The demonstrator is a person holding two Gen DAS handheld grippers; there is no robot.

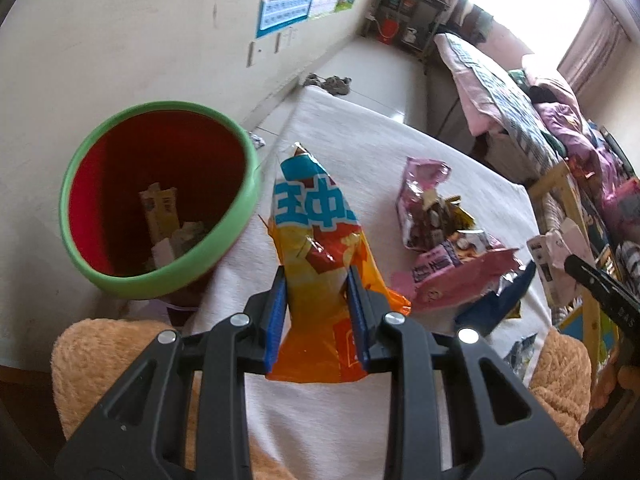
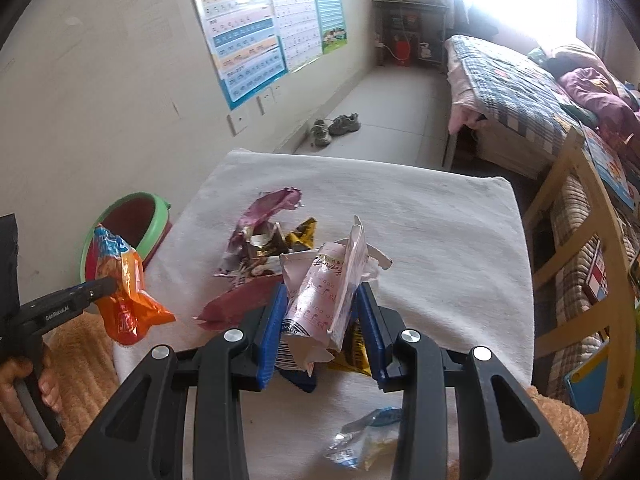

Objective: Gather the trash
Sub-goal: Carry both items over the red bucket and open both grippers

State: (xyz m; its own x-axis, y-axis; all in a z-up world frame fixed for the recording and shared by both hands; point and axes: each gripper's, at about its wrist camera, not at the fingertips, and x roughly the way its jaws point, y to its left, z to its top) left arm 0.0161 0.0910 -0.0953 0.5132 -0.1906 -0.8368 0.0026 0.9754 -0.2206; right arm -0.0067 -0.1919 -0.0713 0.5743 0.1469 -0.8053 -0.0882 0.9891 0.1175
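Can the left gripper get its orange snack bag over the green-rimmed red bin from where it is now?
Probably yes. The left gripper is shut on the orange snack bag, lifted off the white cloth; the green-rimmed red bin stands open beside it, nothing between.

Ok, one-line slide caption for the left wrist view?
Left gripper holds an orange snack bag beside the green-rimmed bin.

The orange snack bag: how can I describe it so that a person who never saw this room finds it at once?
Start at the white cloth covering the table, then go to its side beside the green-rimmed bin. There the left gripper holds the orange snack bag above the cloth. Only this bag is orange with a blue band of big white characters; the nearby wrappers are pink or dark.
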